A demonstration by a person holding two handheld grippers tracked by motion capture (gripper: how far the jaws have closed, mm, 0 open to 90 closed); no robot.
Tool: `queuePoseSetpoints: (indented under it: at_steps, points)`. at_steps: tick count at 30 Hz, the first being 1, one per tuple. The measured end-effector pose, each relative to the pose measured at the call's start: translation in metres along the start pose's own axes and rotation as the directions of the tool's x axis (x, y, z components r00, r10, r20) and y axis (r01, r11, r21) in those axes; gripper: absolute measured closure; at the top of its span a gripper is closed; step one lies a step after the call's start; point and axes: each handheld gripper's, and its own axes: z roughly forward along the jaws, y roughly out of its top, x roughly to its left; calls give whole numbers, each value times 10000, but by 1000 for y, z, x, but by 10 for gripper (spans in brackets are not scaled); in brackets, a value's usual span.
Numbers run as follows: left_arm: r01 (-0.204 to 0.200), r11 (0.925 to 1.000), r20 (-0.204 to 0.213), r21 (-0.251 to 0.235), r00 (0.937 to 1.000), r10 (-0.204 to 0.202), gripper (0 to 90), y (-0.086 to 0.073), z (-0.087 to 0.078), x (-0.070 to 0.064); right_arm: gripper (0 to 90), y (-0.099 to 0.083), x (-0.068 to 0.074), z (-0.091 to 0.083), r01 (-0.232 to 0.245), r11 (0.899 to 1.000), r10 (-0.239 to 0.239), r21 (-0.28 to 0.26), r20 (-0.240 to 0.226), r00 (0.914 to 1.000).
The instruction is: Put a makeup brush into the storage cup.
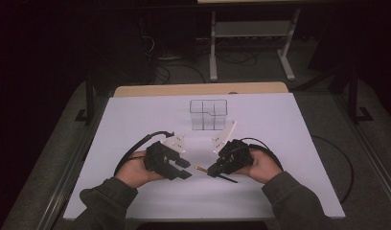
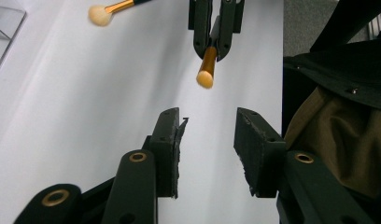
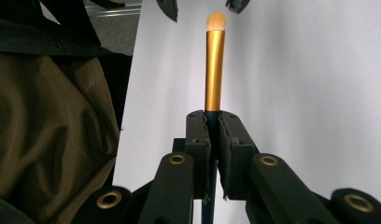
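Holding the makeup brush [image 3: 215, 70] clamped in my right gripper [image 1: 213, 171], bristles toward my left gripper [image 1: 184, 168], whose jaws gape empty, I judge this a handover: next, line them up around the gold ferrule.

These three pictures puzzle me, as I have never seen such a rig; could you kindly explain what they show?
There is no robot here. A person in olive sleeves sits at a white table and holds a hand-operated gripper in each hand.

The high view looks down from above: the left gripper and the right gripper face each other. Each of the other two pictures comes from a camera riding on one gripper, looking along its black jaws.

The right gripper's jaws are shut on a makeup brush with a gold ferrule and pale bristles, pointing towards the left gripper, whose jaws stand open and empty.

A clear plastic organiser with compartments stands farther back. The left gripper view also shows a second brush lying on the table.
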Motion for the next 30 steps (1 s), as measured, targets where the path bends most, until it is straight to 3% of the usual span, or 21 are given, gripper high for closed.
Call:
queuePoseSetpoints:
  at_steps: [8,19,21,25,30]
  points:
    - [-258,9997,155,30,9995,257,602,9,5,-2,825,5,4,6,156,9999,-156,-58,-61,9999]
    - [-532,9985,206,103,9984,530,783,13,5,-3,825,8,7,8,327,9990,-328,-311,-35,9995]
    - [-380,9993,248,62,9990,378,816,13,4,-3,825,9,9,8,365,9986,-365,-394,24,9993]
    - [-638,9978,297,152,9976,633,833,15,3,-4,823,9,9,10,700,9961,-691,-535,189,9974]
    - [-674,9974,292,267,9974,666,840,19,0,-6,809,12,11,10,685,9964,-678,-507,153,9976]
